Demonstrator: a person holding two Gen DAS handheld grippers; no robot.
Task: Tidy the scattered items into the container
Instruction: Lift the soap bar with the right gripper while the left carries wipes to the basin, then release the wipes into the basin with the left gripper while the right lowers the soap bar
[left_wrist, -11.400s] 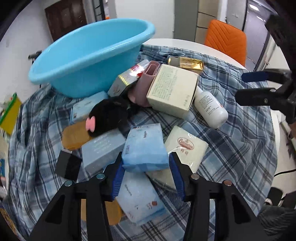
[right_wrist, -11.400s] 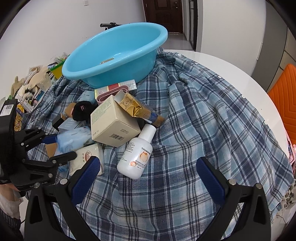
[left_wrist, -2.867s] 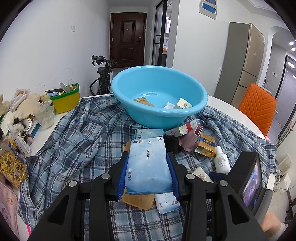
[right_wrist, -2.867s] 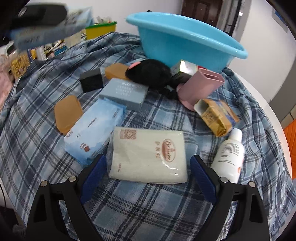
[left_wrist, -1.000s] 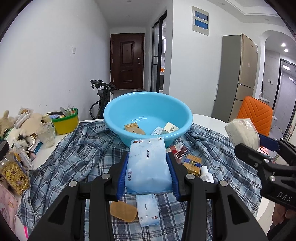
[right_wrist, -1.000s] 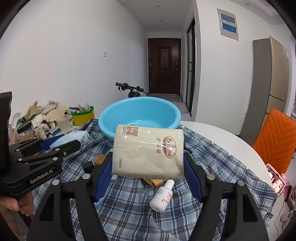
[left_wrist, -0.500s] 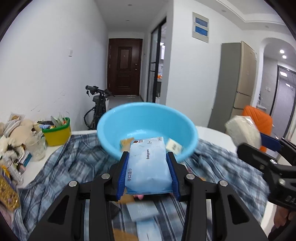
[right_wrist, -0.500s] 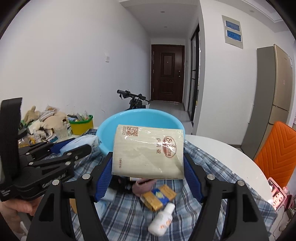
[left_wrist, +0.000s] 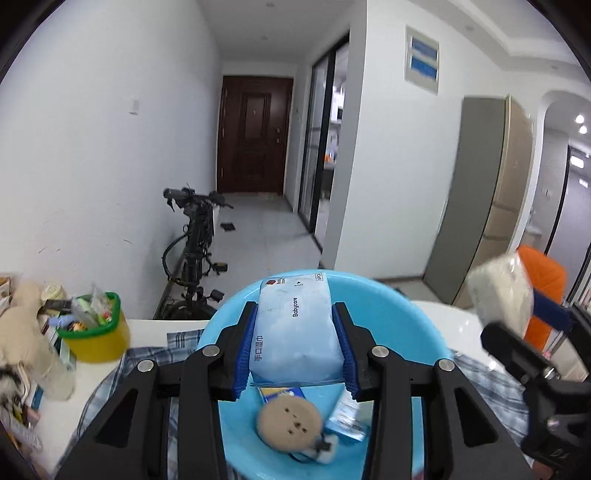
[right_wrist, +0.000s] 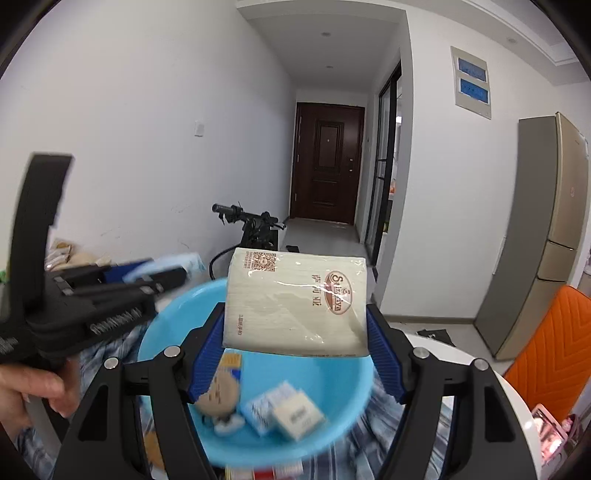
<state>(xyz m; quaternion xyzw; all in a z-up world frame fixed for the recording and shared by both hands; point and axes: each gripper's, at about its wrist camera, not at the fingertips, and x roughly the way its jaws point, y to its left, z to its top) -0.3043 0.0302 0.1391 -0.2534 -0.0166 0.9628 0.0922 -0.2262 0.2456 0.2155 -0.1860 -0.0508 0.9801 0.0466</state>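
Note:
My left gripper (left_wrist: 295, 347) is shut on a light blue wet-wipes pack (left_wrist: 295, 332) and holds it above the blue basin (left_wrist: 413, 325). My right gripper (right_wrist: 295, 343) is shut on a cream tissue pack (right_wrist: 295, 302) and holds it above the same basin (right_wrist: 332, 391). The basin holds a round tan puff (left_wrist: 290, 428), small boxes (right_wrist: 291, 408) and a few other bits. The right gripper with its tissue pack (left_wrist: 500, 291) shows at the right of the left wrist view. The left gripper (right_wrist: 162, 282) shows at the left of the right wrist view.
The basin stands on a plaid cloth (left_wrist: 144, 363) over a white round table (right_wrist: 517, 402). A yellow tub with a green rim (left_wrist: 98, 332) and clutter sit at the left. An orange chair (right_wrist: 554, 343) stands to the right. A bicycle (left_wrist: 192, 236) leans at the wall behind.
Both grippers have moved forward with their packs and are now over the basin. The loose items on the cloth have dropped out of view below.

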